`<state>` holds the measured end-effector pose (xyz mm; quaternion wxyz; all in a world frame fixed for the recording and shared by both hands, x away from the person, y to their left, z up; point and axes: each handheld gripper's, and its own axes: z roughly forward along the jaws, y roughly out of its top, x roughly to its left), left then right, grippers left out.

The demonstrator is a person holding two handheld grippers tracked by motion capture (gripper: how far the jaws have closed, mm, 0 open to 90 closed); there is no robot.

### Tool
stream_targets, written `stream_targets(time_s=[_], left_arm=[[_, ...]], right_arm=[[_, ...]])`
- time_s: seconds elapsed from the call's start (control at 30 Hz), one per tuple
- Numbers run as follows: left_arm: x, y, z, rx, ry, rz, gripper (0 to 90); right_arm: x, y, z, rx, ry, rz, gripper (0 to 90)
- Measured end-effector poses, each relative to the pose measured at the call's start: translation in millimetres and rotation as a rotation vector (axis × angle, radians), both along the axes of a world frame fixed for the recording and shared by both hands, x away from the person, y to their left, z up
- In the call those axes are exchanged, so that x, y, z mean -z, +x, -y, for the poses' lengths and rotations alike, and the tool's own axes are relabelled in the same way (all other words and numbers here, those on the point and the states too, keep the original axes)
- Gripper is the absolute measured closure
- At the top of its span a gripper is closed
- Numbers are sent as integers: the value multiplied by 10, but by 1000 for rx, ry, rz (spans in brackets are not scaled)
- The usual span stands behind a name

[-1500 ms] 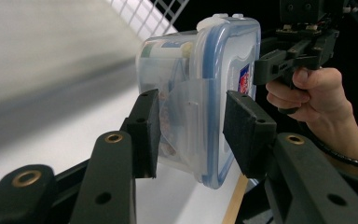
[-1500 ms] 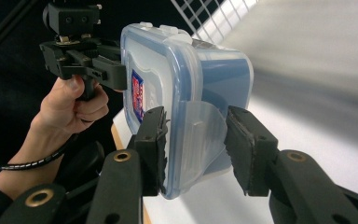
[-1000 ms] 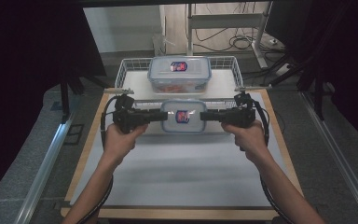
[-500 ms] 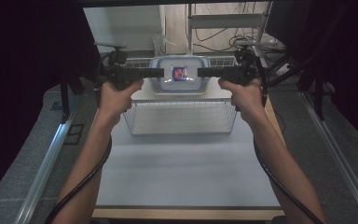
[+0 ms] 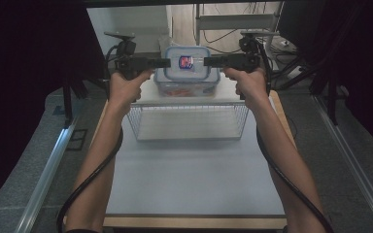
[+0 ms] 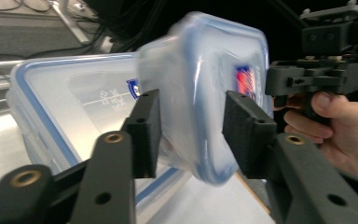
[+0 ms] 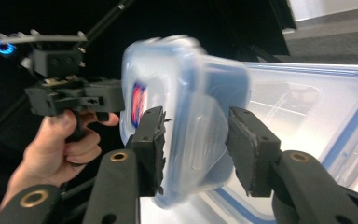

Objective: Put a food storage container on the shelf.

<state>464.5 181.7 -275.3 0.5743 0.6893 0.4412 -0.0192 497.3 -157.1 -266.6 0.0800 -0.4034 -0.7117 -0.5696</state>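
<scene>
A small clear food box point(image 5: 187, 62) with a blue-rimmed lid and a red and blue label hangs in the air between my two grippers. My left gripper point(image 5: 164, 63) is shut on its left end, and my right gripper point(image 5: 209, 61) is shut on its right end. In the left gripper view the pads point(image 6: 145, 133) press the box point(image 6: 205, 93) from both sides. The right gripper view shows the same grip on the box point(image 7: 186, 84). Just below and behind it lies a larger box point(image 5: 187, 87) of the same kind.
A white wire basket point(image 5: 187, 121) stands at the far end of the white table top point(image 5: 189, 179), under the larger box point(image 6: 65, 102). Dark curtains flank the table. Cables trail from both grippers along the forearms.
Both grippers have lifted the small box off the table in front of the basket. They carried it up and away, over the larger box. The grip has not changed.
</scene>
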Motion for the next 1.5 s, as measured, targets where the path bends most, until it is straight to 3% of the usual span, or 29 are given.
stream_targets(time_s=[0.07,0.2,0.27,0.37,0.47,0.6,0.67,0.73,0.87,1.0,1.3,1.4,1.5], left_arm=[[-2,5,43,-11,33,2,530],[20,19,59,-19,21,-1,504],[25,10,57,-19,-1,8,483],[16,-23,69,-25,15,24,435],[5,-96,53,-26,24,62,398],[7,-261,0,-35,45,140,385],[29,-358,-17,-51,67,179,397],[67,-426,-19,-53,87,204,414],[138,-470,3,-59,106,215,416],[172,-490,19,-49,110,215,412],[263,-612,-10,-57,124,233,399],[324,-769,2,-44,148,264,374],[449,-1013,64,-34,228,313,336]], right_arm=[[3,8,-25,11,-19,5,528],[4,28,-21,37,-24,24,514],[-3,38,-23,68,-56,49,485],[-31,27,-12,106,-104,118,442],[-70,-60,27,127,-120,197,432],[-68,-298,110,126,-120,294,632],[-35,-442,117,120,-184,346,747],[32,-554,83,108,-239,396,786],[166,-663,-63,69,-291,414,737],[215,-663,-201,100,-369,438,751],[272,-545,-196,128,-359,400,783],[283,-667,-165,110,-341,421,763],[382,-896,-100,77,-330,446,713]])
